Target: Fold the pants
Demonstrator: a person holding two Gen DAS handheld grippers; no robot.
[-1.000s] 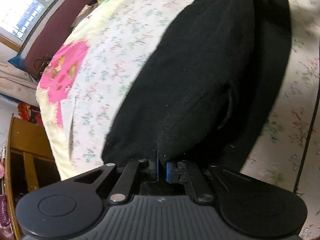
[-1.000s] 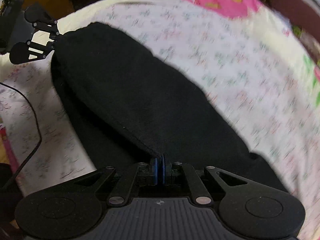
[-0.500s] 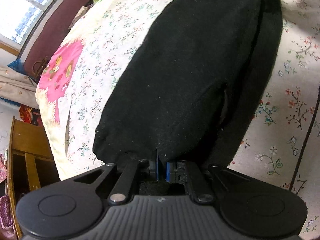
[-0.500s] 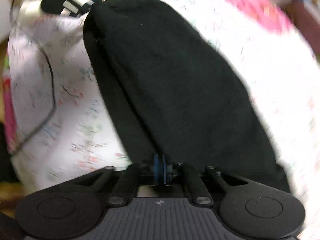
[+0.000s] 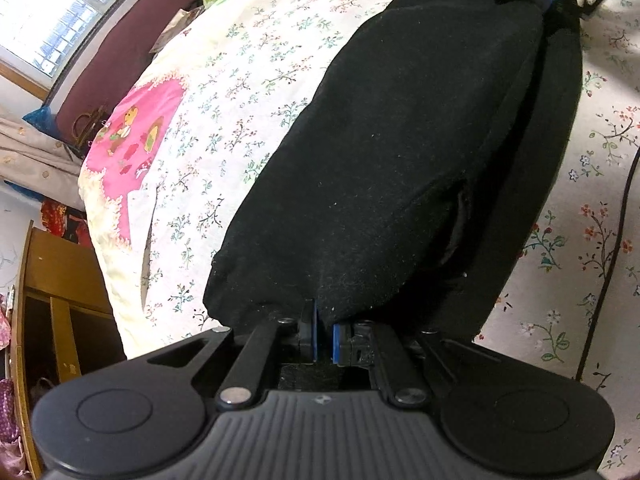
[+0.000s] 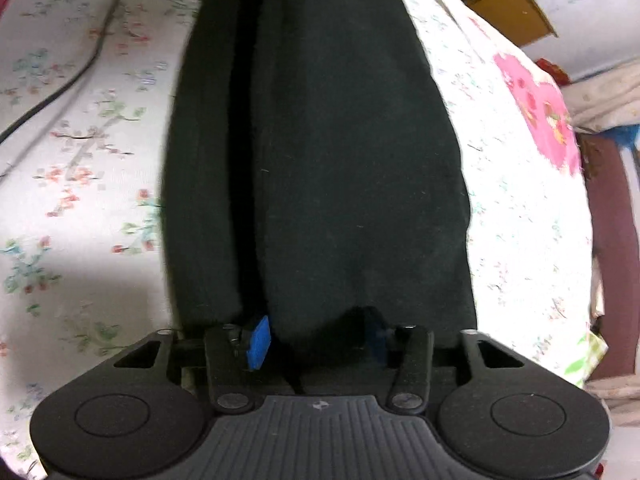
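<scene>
Black fleece pants (image 5: 392, 168), one pair, lie folded lengthwise on one floral cotton bedsheet (image 5: 248, 64) with a pink cartoon patch.

One bed carries everything; the single pair of pants runs down its middle in two stacked layers, the lower layer showing as a darker strip along one side. Two grippers work opposite ends: the left gripper (image 5: 323, 334) is clamped on the fabric edge nearest it, cloth pinched between its blue pads, while the right gripper (image 6: 316, 340) is opening, its jaws standing wide with the pants' end lying loose between them. One wooden cabinet (image 5: 60, 304) stands beside the bed, one barred window (image 5: 52, 12) behind it, and one thin black cable (image 6: 76, 76) trails across the sheet near the pants.
</scene>
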